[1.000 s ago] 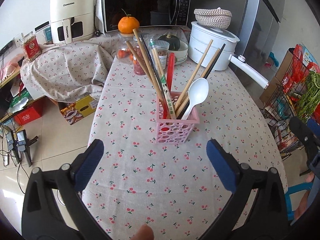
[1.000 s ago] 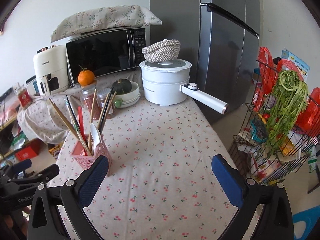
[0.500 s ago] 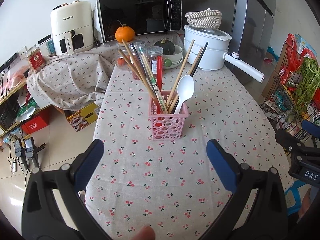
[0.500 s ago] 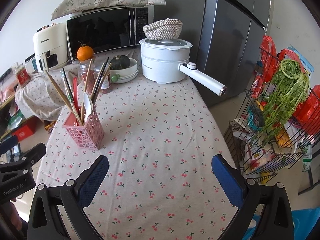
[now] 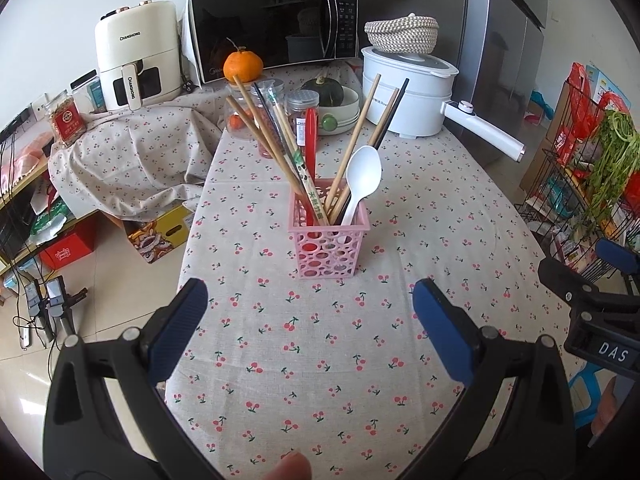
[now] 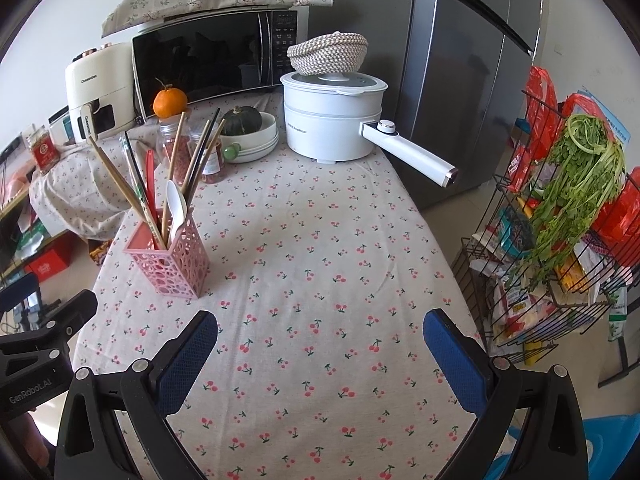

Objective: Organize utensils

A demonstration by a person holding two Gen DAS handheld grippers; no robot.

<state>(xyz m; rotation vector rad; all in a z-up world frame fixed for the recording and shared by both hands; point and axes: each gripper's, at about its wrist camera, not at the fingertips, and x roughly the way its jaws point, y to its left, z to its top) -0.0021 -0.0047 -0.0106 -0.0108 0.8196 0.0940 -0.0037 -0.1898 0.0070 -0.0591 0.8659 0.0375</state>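
Standing mid-desk [image 5: 320, 380]: one pink basket [image 5: 328, 246] holding several chopsticks [image 5: 276, 136], count unclear where they overlap, one white spoon [image 5: 360, 178], one red utensil [image 5: 310, 148]. Left tool [image 5: 306, 320] wide, empty. Right tool [image 6: 320, 346] wide, empty; only its view shows the vegetable rack [image 6: 560, 240] fully.

Both my claws are wide open and empty right now, left gripper [image 5: 307, 306] and right gripper [image 6: 320, 336] side by side.
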